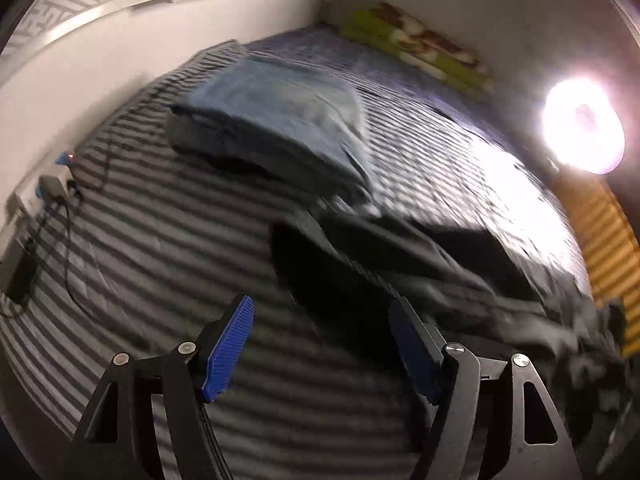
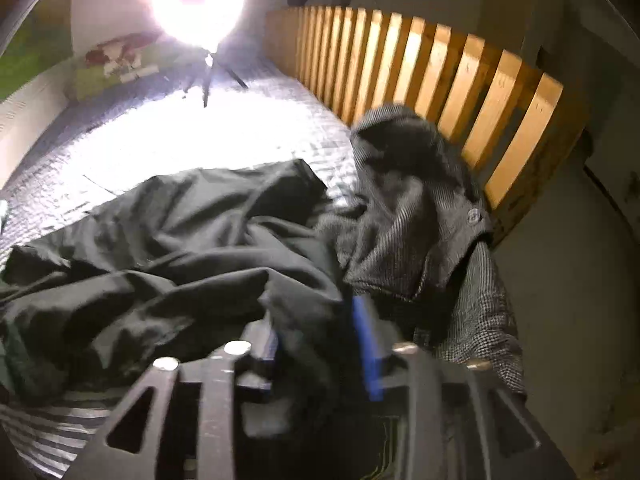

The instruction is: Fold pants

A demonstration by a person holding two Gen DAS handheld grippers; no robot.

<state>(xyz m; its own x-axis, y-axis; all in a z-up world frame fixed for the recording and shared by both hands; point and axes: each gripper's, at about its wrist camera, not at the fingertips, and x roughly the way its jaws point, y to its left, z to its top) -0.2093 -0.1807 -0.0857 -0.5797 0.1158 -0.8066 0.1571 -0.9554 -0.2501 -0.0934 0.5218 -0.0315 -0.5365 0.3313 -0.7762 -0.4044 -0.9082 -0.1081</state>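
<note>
step: start of fold — black pants [image 2: 180, 248] crumpled on bed [image 1: 132, 264] | left claw [image 1: 320, 344] released, empty | right claw [image 2: 316, 344] parted around pants cloth, grip unclear | next: spread flat

Bedroom in a home: striped bed [image 1: 160, 248], slatted wooden rail [image 2: 432, 68] along its edge, pillow [image 1: 416, 50], wall socket [image 1: 54, 184].

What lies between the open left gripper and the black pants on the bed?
Nothing visible does. The left gripper hangs open over bare striped bedding, with the black pants just ahead. The folded blue garment lies farther back, off that path.
</note>
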